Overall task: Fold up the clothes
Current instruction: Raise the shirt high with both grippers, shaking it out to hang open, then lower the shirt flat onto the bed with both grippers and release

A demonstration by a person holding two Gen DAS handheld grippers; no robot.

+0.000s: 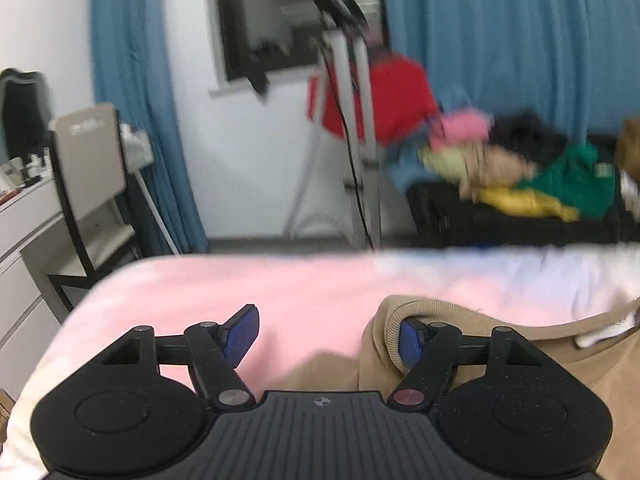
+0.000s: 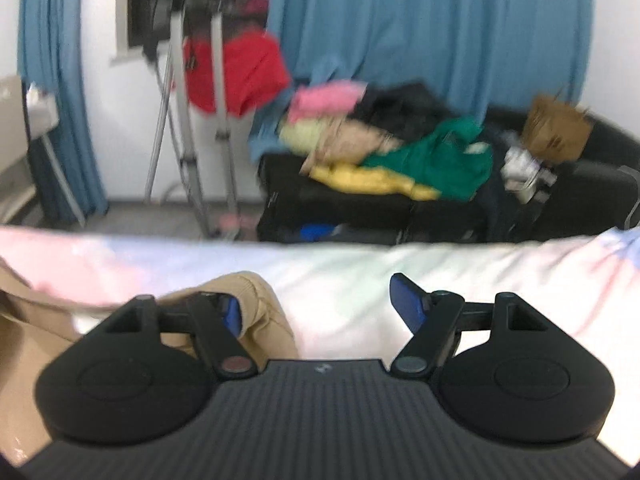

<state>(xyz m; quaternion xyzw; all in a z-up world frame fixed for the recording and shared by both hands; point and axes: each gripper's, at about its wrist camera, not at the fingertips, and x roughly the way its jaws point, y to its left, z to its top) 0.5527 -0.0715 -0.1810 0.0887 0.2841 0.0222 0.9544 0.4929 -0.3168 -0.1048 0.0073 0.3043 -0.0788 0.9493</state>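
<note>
Left wrist view: a tan garment (image 1: 500, 356) with a ribbed cuff lies on the pink-and-white bedcover (image 1: 240, 280), at the near right. The left gripper (image 1: 326, 336) stands released, jaws wide, its right pad tucked against the ribbed edge without pinching it. In the right wrist view the right gripper (image 2: 320, 308) is likewise spread, the same cloth bunched at its left pad. Beyond the bed, a tripod (image 1: 352, 140) stands before blue curtains (image 1: 520, 40); a heap of coloured clothes (image 2: 400, 152) covers a black sofa (image 2: 560, 200).
</note>
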